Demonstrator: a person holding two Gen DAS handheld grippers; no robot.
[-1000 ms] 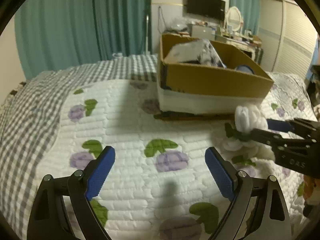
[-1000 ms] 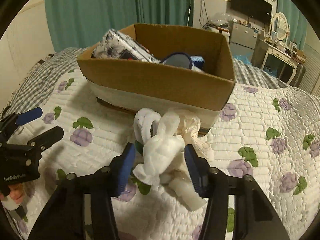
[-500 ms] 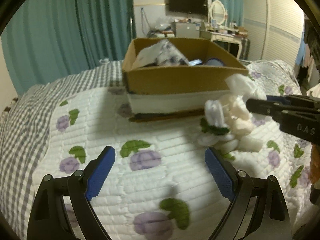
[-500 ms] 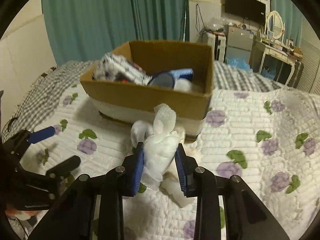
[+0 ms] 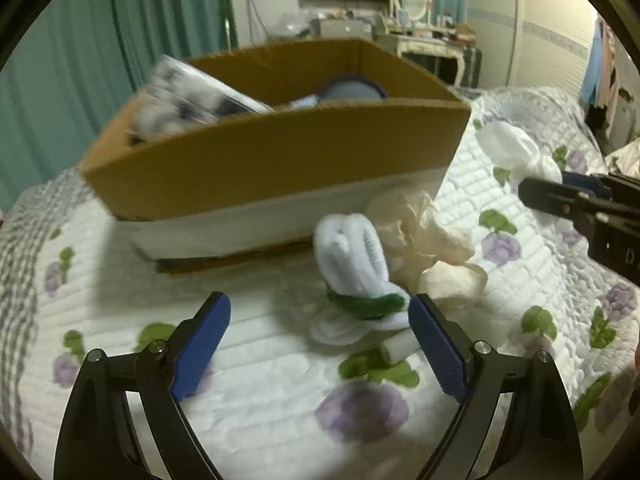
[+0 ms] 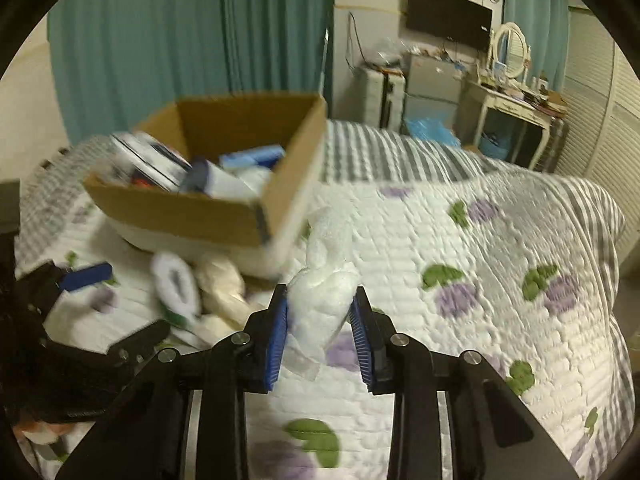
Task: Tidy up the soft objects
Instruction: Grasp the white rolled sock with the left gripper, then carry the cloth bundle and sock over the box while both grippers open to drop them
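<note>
Box on bed already holds several items. Right hand-held gripper clamped on white cloth, lifted beside box. Left hand-held gripper apart, near sock roll. Cream pieces, possibly gloves, remain.

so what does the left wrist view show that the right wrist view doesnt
Only the left wrist view shows the left gripper head on, jaws wide open and empty, with the green band of the white rolled sock between its fingers.

Only the right wrist view shows the right gripper from behind, shut on the white cloth bundle, and a blue plastic bag on the floor beyond the bed.

Both show the cardboard box, the cream cloth lying beside the sock, and the floral quilt.
</note>
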